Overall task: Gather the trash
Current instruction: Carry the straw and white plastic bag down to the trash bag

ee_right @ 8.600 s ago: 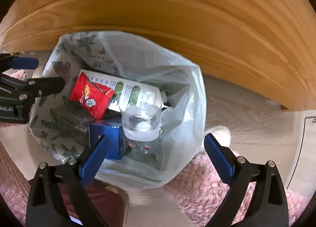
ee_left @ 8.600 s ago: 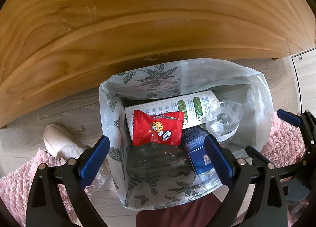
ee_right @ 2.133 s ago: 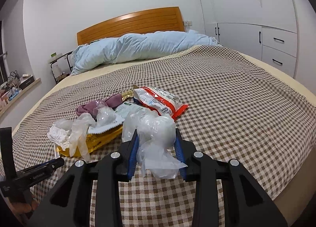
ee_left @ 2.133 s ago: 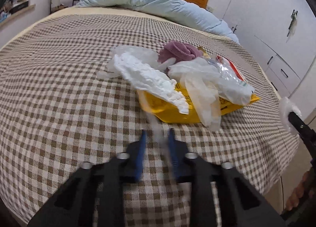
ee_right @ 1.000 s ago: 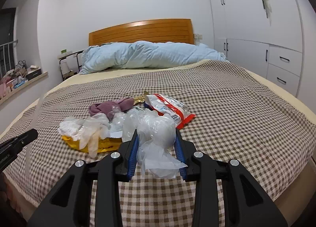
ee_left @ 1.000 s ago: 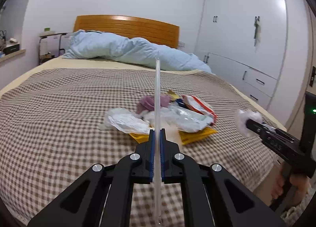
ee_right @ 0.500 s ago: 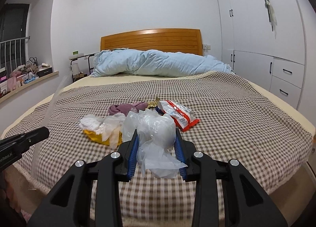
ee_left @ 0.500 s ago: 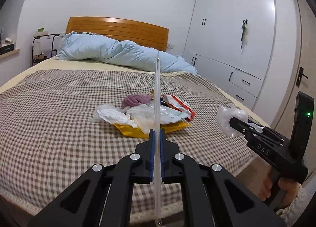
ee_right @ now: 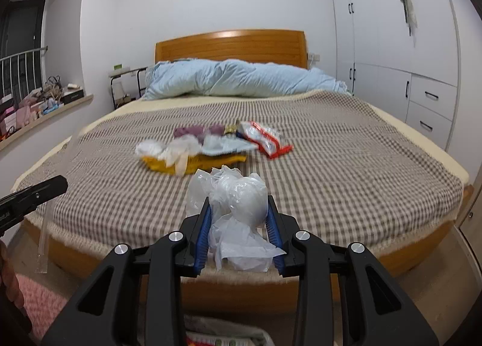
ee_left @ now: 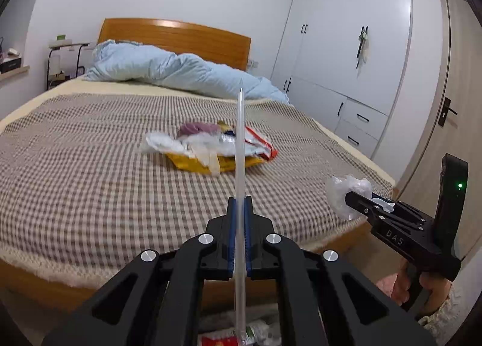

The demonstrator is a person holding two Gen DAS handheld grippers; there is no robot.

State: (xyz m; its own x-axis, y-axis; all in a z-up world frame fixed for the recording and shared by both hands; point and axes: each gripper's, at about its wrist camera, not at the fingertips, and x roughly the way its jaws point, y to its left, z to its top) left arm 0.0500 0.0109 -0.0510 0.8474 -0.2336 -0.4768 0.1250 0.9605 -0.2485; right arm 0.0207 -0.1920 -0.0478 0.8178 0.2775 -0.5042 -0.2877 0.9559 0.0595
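Note:
My left gripper (ee_left: 239, 206) is shut on a thin clear plastic strip (ee_left: 240, 141) that stands upright between its blue pads; in the right wrist view the same strip (ee_right: 55, 195) hangs at the far left. My right gripper (ee_right: 238, 203) is shut on a crumpled clear plastic bag (ee_right: 245, 192), also seen as a white wad (ee_left: 346, 190) at the right gripper's tip. A trash pile (ee_left: 211, 147) lies mid-bed: yellow packet, red-and-white wrapper, purple cloth, white tissue. The trash bag's top (ee_right: 223, 335) peeks in below both grippers.
The checked bed cover (ee_right: 346, 165) ends at a wooden foot board (ee_right: 241, 294) just ahead. A blue duvet (ee_right: 241, 77) lies by the headboard. White wardrobes (ee_left: 346, 44) and a door (ee_left: 452, 105) stand right; a pink rug (ee_right: 39, 300) and a cluttered sill (ee_right: 36, 99) are left.
Both grippers have drawn back from the bed with their loads held. The pile looks smaller and farther, and the bed's foot board and the trash bag now show below.

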